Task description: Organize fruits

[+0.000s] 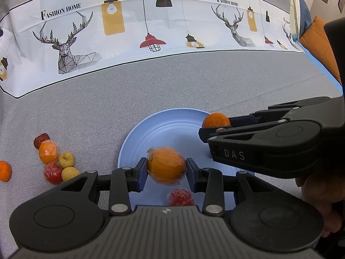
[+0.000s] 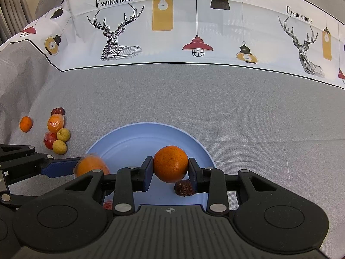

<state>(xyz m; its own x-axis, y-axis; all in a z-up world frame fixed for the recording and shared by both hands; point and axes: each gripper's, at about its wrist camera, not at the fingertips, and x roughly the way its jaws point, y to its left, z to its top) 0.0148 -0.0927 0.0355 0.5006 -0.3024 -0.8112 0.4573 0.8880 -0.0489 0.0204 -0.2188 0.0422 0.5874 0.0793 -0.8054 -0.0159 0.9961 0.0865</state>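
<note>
The left claw [image 1: 166, 171] is clenching a plastic-wrapped orange [image 1: 166, 168] between its blue pads, holding it over the near part of the blue plate [image 1: 151, 133]. The right claw [image 2: 170, 172] is gripping a bare orange [image 2: 170, 163] in the same way, over the right half of the same plate [image 2: 133, 142]. In the left wrist view the right claw [image 1: 204, 129] is reaching in from the right, with the bare orange [image 1: 216, 119] showing at its tips above the plate's far right rim; in the right wrist view the left claw [image 2: 73, 168] is coming in from the left with the wrapped orange [image 2: 91, 166] at its tip.

Two fruits are lying on the plate: a wrapped red fruit [image 1: 180, 196] just below the left claw's load, and a wrinkled dried red date [image 2: 184, 187] sitting under the bare orange, close beside the right claw's right finger (whether it is touching the finger is unclear).

The plate is resting on a grey cloth [image 2: 237, 99] covering the desk, with a white band printed with deer and lamps [image 2: 172, 32] running across the far side.

Off to the left of the plate, a small heap of fruit is waiting on the cloth: another dried date [image 1: 41, 140] at the far end, a wrapped orange fruit [image 1: 48, 152] beside it, two pale yellow-green fruits [image 1: 67, 160] [image 1: 70, 173], and a wrapped red one [image 1: 52, 172]. A lone small orange [image 1: 4, 171] is sitting apart, further left.
</note>
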